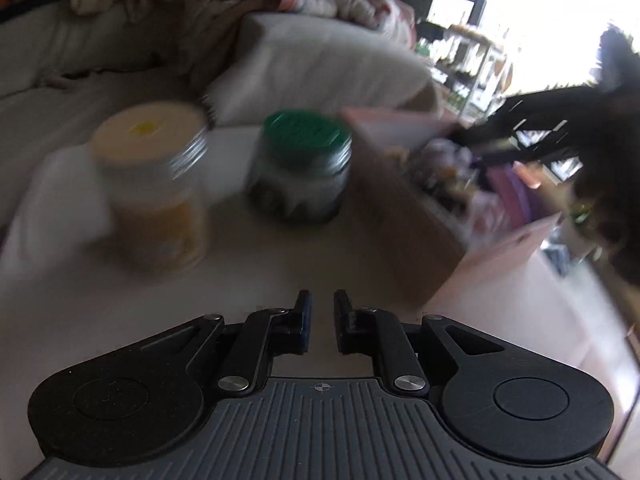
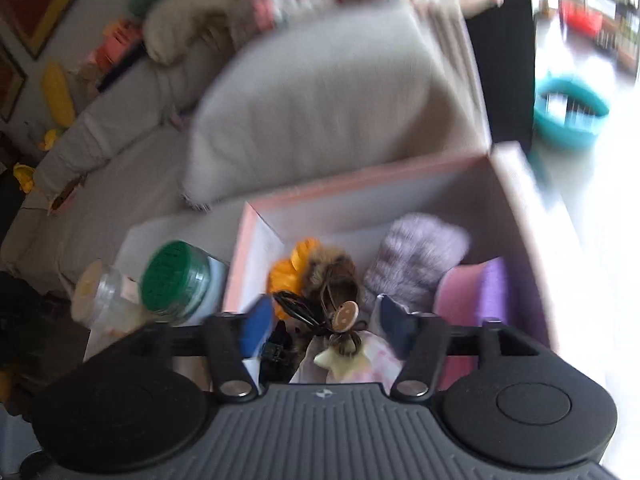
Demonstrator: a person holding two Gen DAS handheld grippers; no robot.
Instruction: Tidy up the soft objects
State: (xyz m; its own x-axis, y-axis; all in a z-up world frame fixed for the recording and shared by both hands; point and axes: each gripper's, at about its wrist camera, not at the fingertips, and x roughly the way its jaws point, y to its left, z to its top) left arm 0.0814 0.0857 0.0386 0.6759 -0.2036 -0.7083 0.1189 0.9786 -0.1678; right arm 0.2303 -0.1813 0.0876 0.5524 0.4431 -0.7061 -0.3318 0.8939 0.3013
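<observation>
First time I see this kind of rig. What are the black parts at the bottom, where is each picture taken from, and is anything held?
No robot here: a person carries a two-finger gripper in each hand, each with a fisheye camera looking along its fingers. The left wrist view shows the left gripper, nearly closed on nothing, facing a yellow-lidded jar and a green-lidded jar on a pale surface beside a grey cushion. The right wrist view shows the right gripper open above a pink box of soft things: a brown furry piece, a lilac fluffy one. Nothing is gripped.
</observation>
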